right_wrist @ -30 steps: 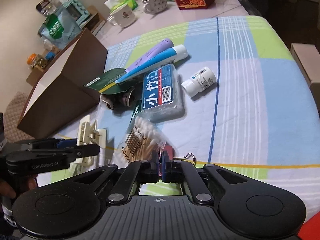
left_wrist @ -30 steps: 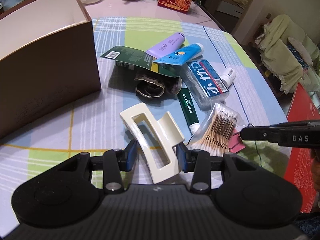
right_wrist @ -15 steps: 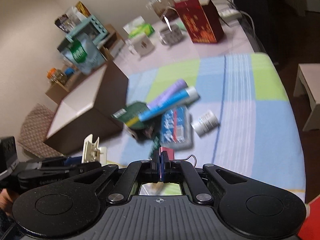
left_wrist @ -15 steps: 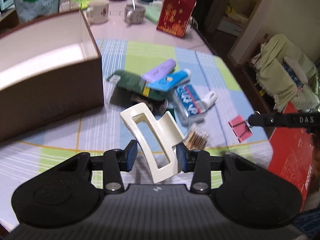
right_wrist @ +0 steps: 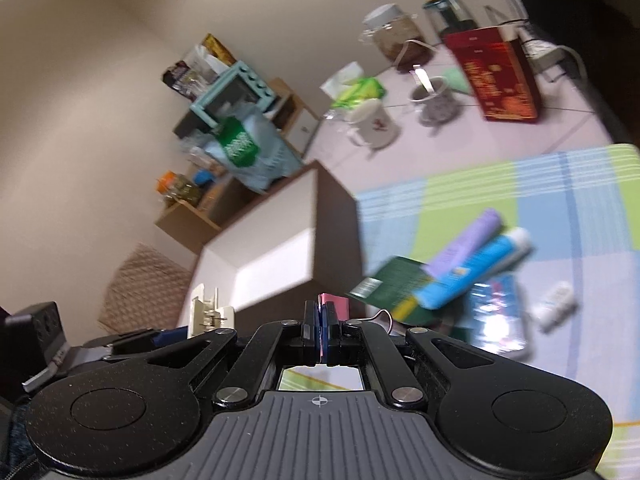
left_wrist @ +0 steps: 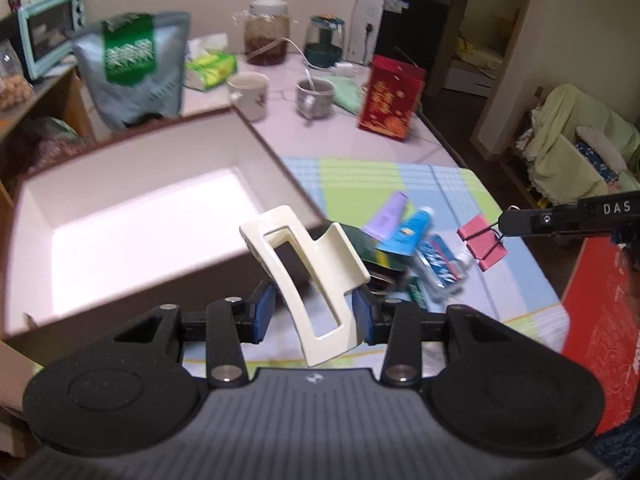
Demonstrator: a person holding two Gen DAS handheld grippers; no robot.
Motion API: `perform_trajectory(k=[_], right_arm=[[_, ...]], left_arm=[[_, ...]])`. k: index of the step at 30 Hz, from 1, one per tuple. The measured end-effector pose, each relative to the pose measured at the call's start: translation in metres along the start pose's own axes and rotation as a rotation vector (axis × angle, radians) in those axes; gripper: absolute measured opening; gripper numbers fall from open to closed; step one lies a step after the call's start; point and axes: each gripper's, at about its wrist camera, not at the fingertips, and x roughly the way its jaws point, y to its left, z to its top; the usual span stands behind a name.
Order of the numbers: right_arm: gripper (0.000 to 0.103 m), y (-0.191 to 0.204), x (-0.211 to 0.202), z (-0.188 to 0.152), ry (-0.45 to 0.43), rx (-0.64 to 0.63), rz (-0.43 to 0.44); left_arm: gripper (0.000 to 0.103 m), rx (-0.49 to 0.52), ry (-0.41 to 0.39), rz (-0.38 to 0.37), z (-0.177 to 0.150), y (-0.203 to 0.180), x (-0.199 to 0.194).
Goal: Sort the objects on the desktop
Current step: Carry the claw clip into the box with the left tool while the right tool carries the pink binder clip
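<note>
Left claw (left_wrist: 313,314) pinching a cream hair claw clip (left_wrist: 308,280) across its flat sides, held aloft just short of the open brown box (left_wrist: 132,216) ahead-left. Right claw (right_wrist: 322,338) pressed together on the wire handle of a pink binder clip (left_wrist: 482,246), dangling. Both light, rigid, smooth plastic or metal; likely to swivel or slip. Tubes (left_wrist: 404,224) lying further ahead on the table (left_wrist: 520,292).

Left wrist view: raised above the table, facing forward and down along its fingers into the open brown box (left_wrist: 132,216), close below. Right wrist view: tilted, apparently from farther right, facing the same box (right_wrist: 280,256). Both share the box, the checked cloth (left_wrist: 400,176) and the red carton (right_wrist: 500,76).
</note>
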Motion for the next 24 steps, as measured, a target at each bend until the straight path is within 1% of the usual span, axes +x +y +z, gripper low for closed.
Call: perform_trajectory(k=[8, 12, 17, 24], right_arm=[[0.0, 0.049, 0.061, 0.022, -0.007, -0.013, 0.093], [0.0, 0.071, 0.099, 0.033, 0.005, -0.036, 0.117], [0.0, 0.085, 0.142, 0.043, 0.024, -0.052, 0.117], [0.0, 0.09, 0.193, 0.059, 0.05, -0.047, 0.102]], left_arm=[[0.037, 0.015, -0.043, 0.067, 0.023, 0.07, -0.018], [0.037, 0.011, -0.041, 0.099, 0.032, 0.1, -0.018], [0.037, -0.007, -0.037, 0.131, 0.041, 0.13, -0.009], [0.037, -0.02, -0.013, 0.153, 0.053, 0.161, 0.015]])
